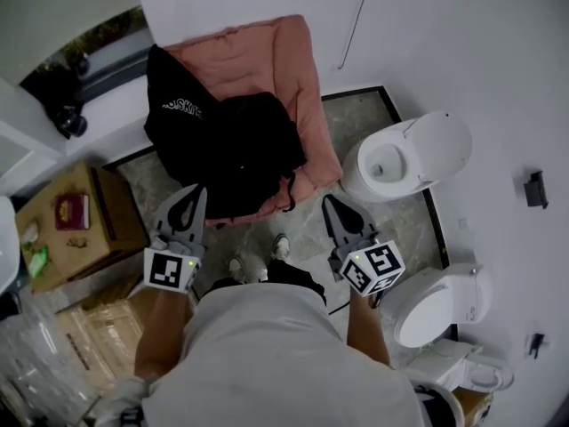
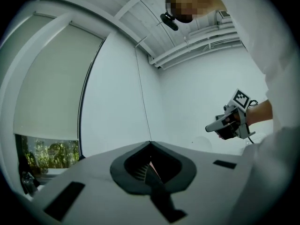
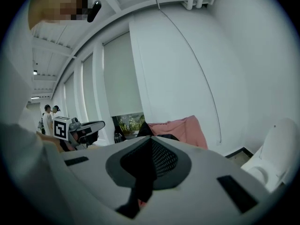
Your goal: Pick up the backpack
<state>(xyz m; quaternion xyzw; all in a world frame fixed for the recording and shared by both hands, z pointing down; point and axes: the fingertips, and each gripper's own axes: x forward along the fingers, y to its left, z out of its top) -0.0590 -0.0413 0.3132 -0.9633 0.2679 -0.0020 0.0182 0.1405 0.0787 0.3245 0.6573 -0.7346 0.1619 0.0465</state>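
Observation:
The black backpack [image 1: 236,145] lies slumped on a pink cushioned seat [image 1: 284,60] against the wall, and the right gripper view catches its dark top [image 3: 143,129] beside the pink cushion [image 3: 187,128]. My left gripper [image 1: 197,190] is shut and empty, its tip just short of the backpack's lower left edge. My right gripper [image 1: 329,201] is also shut and empty, a little off the seat's lower right corner. In the left gripper view the jaws [image 2: 150,143] meet in front of a bare white wall, with the right gripper [image 2: 212,127] off to the right.
Two white toilets stand on the floor at right, one [image 1: 404,158] beside the seat and one [image 1: 436,305] nearer me. A cardboard box [image 1: 80,225] with small items sits at left. Clear plastic wrapping [image 1: 36,363] lies at lower left. Two people [image 3: 50,112] stand far off.

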